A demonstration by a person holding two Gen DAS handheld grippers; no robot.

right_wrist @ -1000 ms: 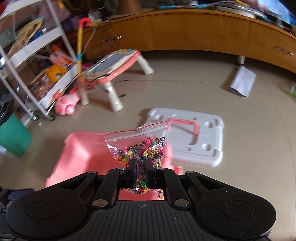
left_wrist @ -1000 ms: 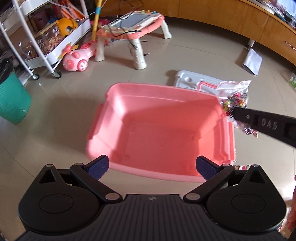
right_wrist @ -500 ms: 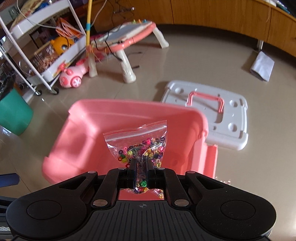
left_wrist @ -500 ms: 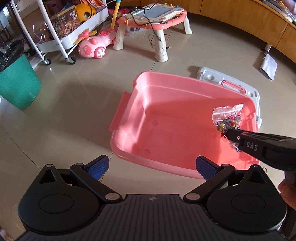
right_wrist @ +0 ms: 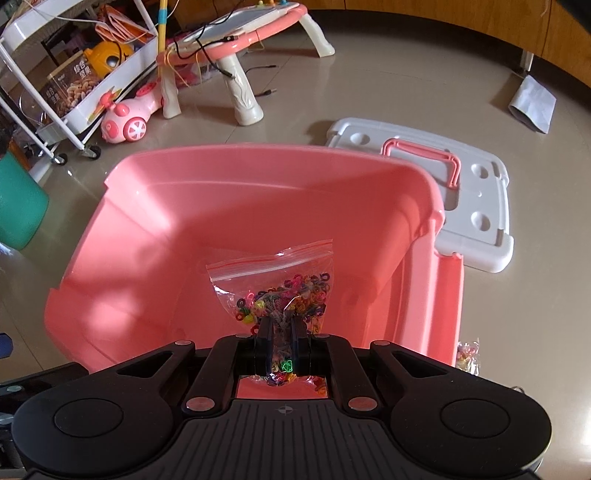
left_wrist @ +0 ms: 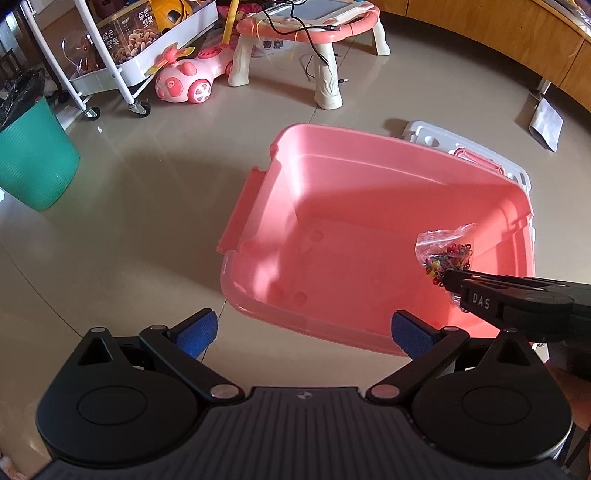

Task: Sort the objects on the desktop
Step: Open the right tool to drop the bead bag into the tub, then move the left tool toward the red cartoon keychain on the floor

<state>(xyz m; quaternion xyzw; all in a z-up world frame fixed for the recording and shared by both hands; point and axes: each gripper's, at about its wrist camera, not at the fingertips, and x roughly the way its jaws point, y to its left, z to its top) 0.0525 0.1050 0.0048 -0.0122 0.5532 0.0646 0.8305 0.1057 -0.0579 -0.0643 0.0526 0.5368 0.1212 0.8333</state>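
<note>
A clear zip bag of small coloured rings (right_wrist: 280, 284) hangs inside the pink plastic bin (right_wrist: 155, 206), above its floor, with my right gripper (right_wrist: 281, 325) shut on its lower part. In the left wrist view the same bag (left_wrist: 445, 254) and the right gripper (left_wrist: 448, 277) show over the bin's right side. The pink bin (left_wrist: 325, 155) stands on the floor with nothing lying in it. My left gripper (left_wrist: 301, 332) is open and holds nothing, hovering over the bin's near rim.
A white lid with a pink handle (right_wrist: 476, 184) lies right of the bin. Another small bag (right_wrist: 467, 354) lies by the bin's right corner. A green bucket (left_wrist: 33, 158), a white cart (left_wrist: 122, 66), a pink toy car (left_wrist: 184, 77) and a toy table (left_wrist: 310, 29) stand beyond.
The right gripper has come down with the bag, from above the bin's rim into the bin. The left gripper has shifted left and lower; the bin now sits further right in its view.
</note>
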